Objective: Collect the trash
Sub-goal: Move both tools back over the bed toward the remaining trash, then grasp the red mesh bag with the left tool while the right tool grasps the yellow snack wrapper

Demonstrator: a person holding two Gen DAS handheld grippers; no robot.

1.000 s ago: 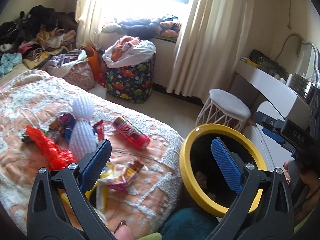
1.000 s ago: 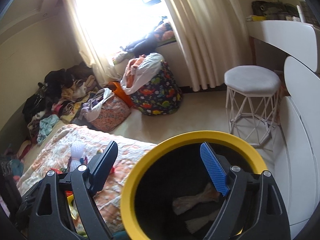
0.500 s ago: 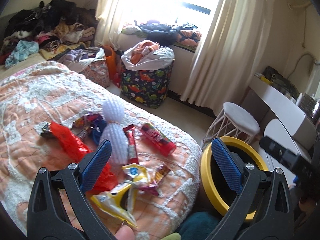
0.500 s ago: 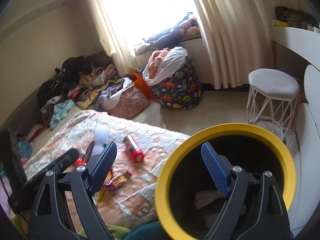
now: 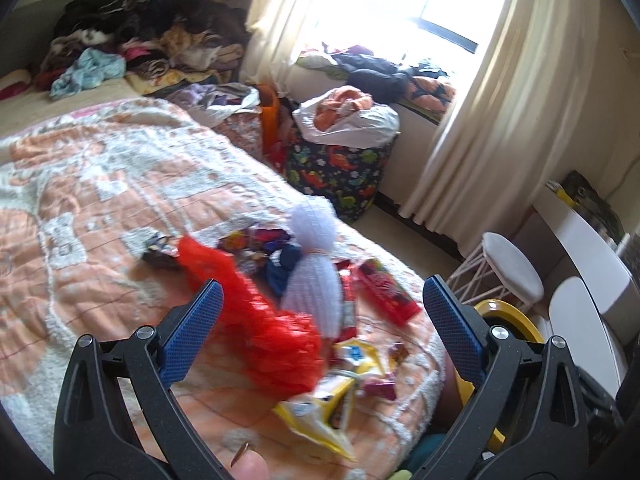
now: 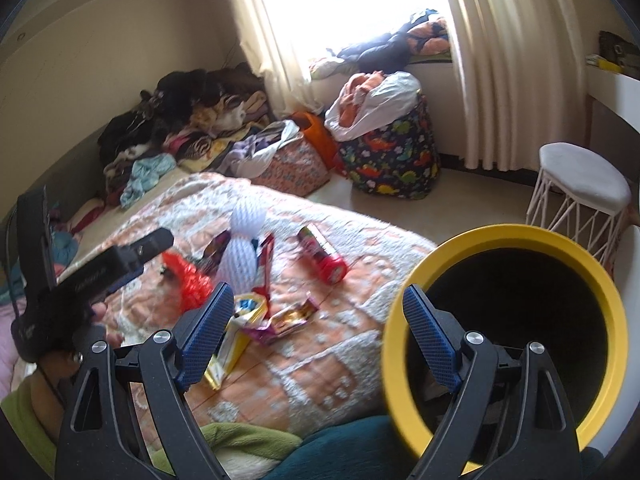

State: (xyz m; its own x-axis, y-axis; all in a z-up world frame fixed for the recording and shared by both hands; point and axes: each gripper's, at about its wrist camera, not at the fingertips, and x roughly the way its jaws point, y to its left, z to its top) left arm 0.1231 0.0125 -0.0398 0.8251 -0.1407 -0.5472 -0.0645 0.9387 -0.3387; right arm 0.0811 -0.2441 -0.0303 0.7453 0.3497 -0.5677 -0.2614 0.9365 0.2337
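Trash lies in a heap on the orange quilted bed [image 5: 100,216]: a red net bag [image 5: 256,320], a white foam net sleeve [image 5: 314,276], a red snack tube [image 5: 386,292], yellow wrappers [image 5: 332,396] and several small wrappers. The same heap shows in the right wrist view, with the foam sleeve [image 6: 242,248], the red tube [image 6: 322,254] and the wrappers [image 6: 260,316]. A yellow-rimmed black bin [image 6: 504,336] stands beside the bed; its rim shows in the left wrist view [image 5: 504,312]. My left gripper [image 5: 320,332] is open and empty above the heap. My right gripper [image 6: 316,336] is open and empty between bed and bin.
A dinosaur-print laundry hamper [image 5: 340,168] and a floral bag [image 6: 292,164] stand on the floor by the window. Piled clothes [image 5: 140,48] fill the bed's far end. A white stool [image 6: 580,196] and a white desk [image 5: 580,240] stand right of the bin.
Both grippers have swung left, from over the bin toward the trash heap on the bed. The left gripper has come closer to the red net bag. Both stay open.
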